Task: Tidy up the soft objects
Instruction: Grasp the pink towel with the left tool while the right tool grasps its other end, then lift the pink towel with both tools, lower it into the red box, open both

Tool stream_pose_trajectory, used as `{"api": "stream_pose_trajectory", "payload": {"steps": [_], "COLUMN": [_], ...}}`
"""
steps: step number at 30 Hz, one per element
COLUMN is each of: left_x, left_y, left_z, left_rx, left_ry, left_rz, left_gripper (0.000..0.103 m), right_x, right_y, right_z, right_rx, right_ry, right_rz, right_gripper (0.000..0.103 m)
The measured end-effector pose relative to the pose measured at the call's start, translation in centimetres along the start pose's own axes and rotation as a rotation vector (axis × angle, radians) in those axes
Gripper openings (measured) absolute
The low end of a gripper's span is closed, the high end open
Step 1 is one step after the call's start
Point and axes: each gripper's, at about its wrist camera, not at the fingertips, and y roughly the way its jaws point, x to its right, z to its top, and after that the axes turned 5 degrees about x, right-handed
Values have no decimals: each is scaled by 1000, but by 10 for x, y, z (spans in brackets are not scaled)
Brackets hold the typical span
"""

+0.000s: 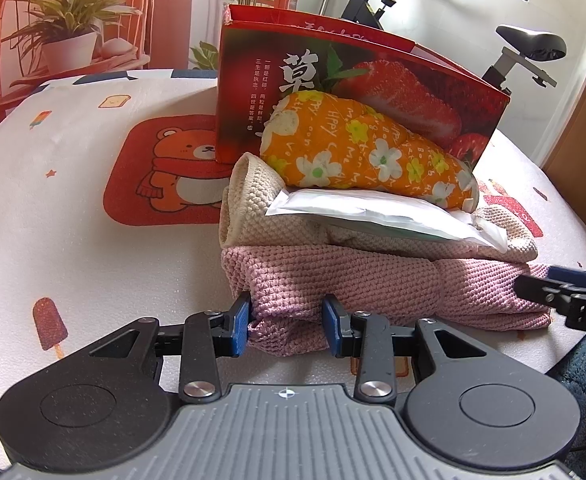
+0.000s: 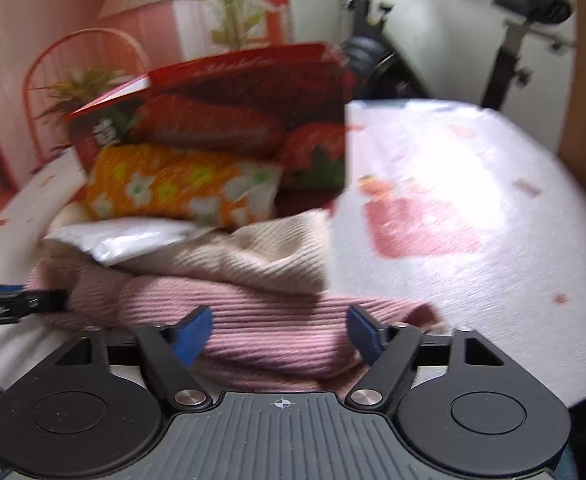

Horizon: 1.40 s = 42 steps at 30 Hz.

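Left wrist view: left gripper (image 1: pixel 286 325) pinches the pink towel (image 1: pixel 393 284) under the stack on the table (image 1: pixel 73 240). Right gripper (image 2: pixel 279 336) straddles it, jaws wide. Probably lifting next; needs the right closed.

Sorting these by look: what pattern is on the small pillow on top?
Orange with white and yellow flowers; the pillow shows best in the left wrist view.

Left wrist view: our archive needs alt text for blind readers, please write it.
The left claw pinches the near edge of a folded pink knit cloth at the bottom of a pile: a beige knit cloth, a white packet, an orange floral bundle, before a red strawberry box.
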Motion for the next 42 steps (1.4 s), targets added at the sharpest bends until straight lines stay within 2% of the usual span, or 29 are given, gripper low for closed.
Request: {"api": "stream_pose_trajectory", "payload": {"steps": [1, 5, 10, 14, 17, 19, 27, 31, 38, 42], "left_x": [0, -2, -2, -2, -2, -1, 2, 2, 8, 12], "left_y": [0, 0, -1, -1, -1, -2, -1, -2, -7, -21], "left_z": [0, 0, 0, 0, -1, -1, -1, -1, 0, 3], "left_rx": [-1, -1, 1, 3, 5, 6, 5, 0, -4, 42], "left_ry": [-1, -19, -14, -10, -16, -11, 20, 21, 48, 69], "left_rz": [0, -6, -8, -4, -7, -5, 4, -4, 14, 38], "left_gripper": [38, 38, 38, 38, 38, 39, 38, 21, 15, 14], "right_x": [1, 9, 13, 7, 4, 2, -6, -9, -10, -13], "right_y": [-3, -3, 9, 15, 15, 15, 14, 12, 0, -15], "right_z": [0, -4, -9, -8, -8, -7, -7, -7, -4, 2], "right_rx": [8, -21, -70, -48, -36, -33, -33, -41, -26, 29], "right_ry": [-7, 20, 70, 67, 60, 47, 1, -11, -5, -17], "right_rz": [-34, -62, -22, 7, 35, 50, 127, 146, 180, 203], "right_gripper": [87, 87, 86, 84, 74, 56, 21, 18, 16, 16]}}
